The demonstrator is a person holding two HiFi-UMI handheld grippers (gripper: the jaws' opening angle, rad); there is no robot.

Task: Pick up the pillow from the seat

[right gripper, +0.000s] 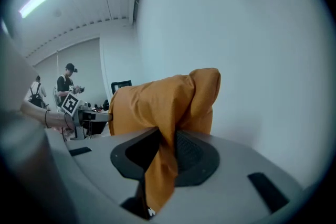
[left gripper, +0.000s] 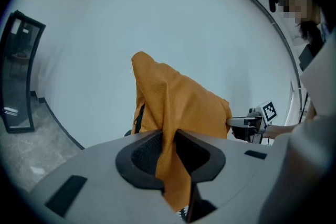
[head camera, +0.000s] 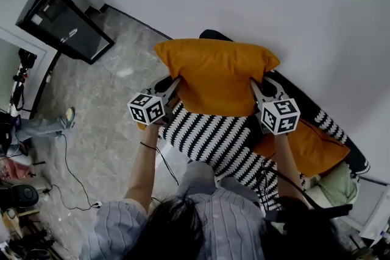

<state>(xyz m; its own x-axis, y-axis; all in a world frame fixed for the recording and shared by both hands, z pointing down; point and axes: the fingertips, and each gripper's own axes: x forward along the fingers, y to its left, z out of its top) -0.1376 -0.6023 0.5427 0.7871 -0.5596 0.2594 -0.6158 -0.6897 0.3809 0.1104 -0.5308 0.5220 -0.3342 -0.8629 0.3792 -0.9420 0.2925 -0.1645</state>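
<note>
An orange pillow (head camera: 216, 73) hangs above the striped seat (head camera: 210, 138). The left gripper (head camera: 175, 84) clamps its nine o'clock edge, the right gripper (head camera: 255, 87) its three o'clock edge.

A black cabinet (head camera: 64, 24) stands on the grey marbled floor (head camera: 103, 125).

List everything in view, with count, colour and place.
pillow: one, orange, raised above the seat, held at both ends
second pillow: one, orange, lying on the seat's right side
striped cushion: one, black and white, on the seat below the raised pillow
seat: one, black, under the cushions
cabinet: one, black, upper left
cable: one, black, on the grey floor
bystander: one, in jeans, left edge
left hand-held gripper: one, grey, shut on the pillow's left end
right hand-held gripper: one, grey, shut on its right end
</note>
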